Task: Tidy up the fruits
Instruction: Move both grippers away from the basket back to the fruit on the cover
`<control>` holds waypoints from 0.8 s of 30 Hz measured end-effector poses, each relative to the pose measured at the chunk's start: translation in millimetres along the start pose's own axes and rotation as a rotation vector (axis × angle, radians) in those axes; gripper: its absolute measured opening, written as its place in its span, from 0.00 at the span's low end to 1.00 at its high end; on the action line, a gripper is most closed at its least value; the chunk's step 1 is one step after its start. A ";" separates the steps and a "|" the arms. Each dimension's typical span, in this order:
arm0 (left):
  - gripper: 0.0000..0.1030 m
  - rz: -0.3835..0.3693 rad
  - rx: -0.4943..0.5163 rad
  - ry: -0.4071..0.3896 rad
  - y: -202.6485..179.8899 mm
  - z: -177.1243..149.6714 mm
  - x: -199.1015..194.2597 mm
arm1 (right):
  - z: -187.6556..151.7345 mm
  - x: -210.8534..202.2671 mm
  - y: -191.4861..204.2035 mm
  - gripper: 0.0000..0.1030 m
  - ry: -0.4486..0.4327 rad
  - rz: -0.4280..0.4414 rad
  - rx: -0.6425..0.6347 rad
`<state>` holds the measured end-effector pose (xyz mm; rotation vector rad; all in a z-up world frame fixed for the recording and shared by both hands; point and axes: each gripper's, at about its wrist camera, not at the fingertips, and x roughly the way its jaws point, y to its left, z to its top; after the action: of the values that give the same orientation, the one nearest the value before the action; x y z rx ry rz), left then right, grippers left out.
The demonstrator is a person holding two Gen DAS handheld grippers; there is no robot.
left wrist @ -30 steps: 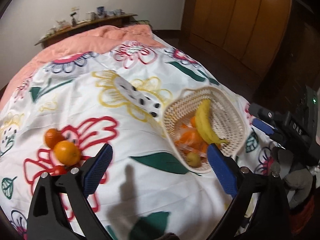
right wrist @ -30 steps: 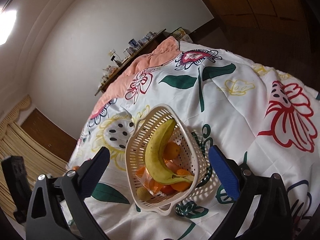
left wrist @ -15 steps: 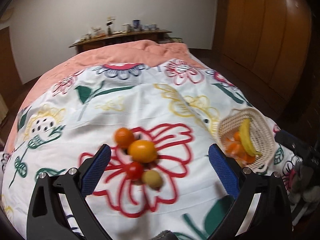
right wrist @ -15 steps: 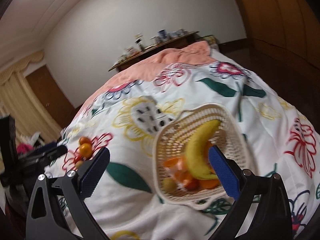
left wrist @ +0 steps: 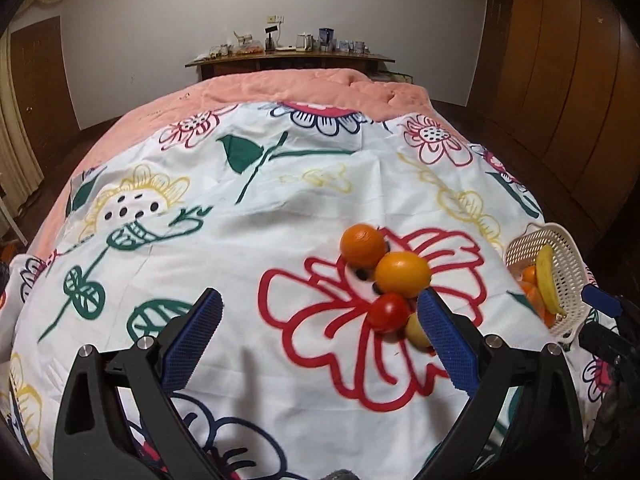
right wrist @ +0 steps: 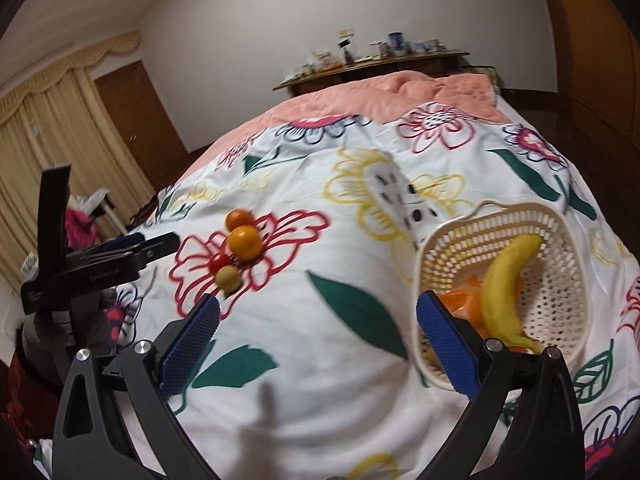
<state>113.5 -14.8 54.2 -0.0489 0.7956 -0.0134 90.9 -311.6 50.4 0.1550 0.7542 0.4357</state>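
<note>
Left gripper [left wrist: 318,316] is hovering wide apart near four loose fruits [left wrist: 386,278] on the bed [left wrist: 280,208]; right gripper [right wrist: 318,318] is gaping wide beside the basket [right wrist: 560,292]

Four fruits [left wrist: 390,280] cluster on the bedspread [left wrist: 280,208] near its right edge, the yellowish one [left wrist: 416,330] possibly touching the wide-apart left gripper [left wrist: 320,320].

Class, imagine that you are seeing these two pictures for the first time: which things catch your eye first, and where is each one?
A tight cluster of loose fruit sits on a red flower printed on the bedspread: two oranges, a red tomato and a small yellow-green fruit. To its right stands a white basket with a banana lying over more orange fruit. Both hand-held grippers hang open and empty.
</note>
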 end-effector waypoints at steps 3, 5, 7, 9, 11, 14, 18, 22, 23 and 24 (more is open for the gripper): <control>0.92 -0.003 0.016 0.009 1.7 -6.4 4.7 | -4.1 7.6 17.0 0.95 0.030 0.008 -0.050; 0.86 -0.020 0.025 0.019 1.9 -9.8 6.9 | -5.6 11.2 26.7 0.95 0.043 -0.002 -0.086; 0.81 -0.036 0.032 0.017 1.3 -10.6 6.7 | -6.4 12.1 34.3 0.95 0.048 -0.005 -0.126; 0.75 -0.047 0.045 0.021 -1.3 -11.4 7.9 | -7.1 12.7 38.9 0.95 0.058 0.010 -0.141; 0.66 -0.057 0.070 0.039 -6.3 -12.4 11.8 | -9.2 16.6 44.4 0.95 0.076 0.018 -0.161; 0.57 -0.063 0.121 0.061 -15.8 -12.9 16.2 | -11.3 19.0 51.6 0.95 0.085 0.018 -0.197; 0.55 -0.066 0.182 0.071 -29.8 -10.2 19.9 | -11.3 21.0 48.5 0.95 0.095 0.038 -0.180; 0.55 -0.082 0.205 0.083 -38.7 -7.1 24.7 | -11.9 23.0 47.4 0.95 0.100 0.047 -0.173; 0.55 -0.082 0.207 0.087 -40.2 -6.3 26.6 | -12.0 23.3 47.6 0.95 0.100 0.048 -0.174; 0.55 -0.083 0.207 0.094 -40.9 -5.7 28.6 | -12.1 23.4 47.6 0.95 0.101 0.050 -0.174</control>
<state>129.7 -56.7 31.8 0.1155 0.8820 -0.1780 82.2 -258.7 40.7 -0.0112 0.8092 0.5571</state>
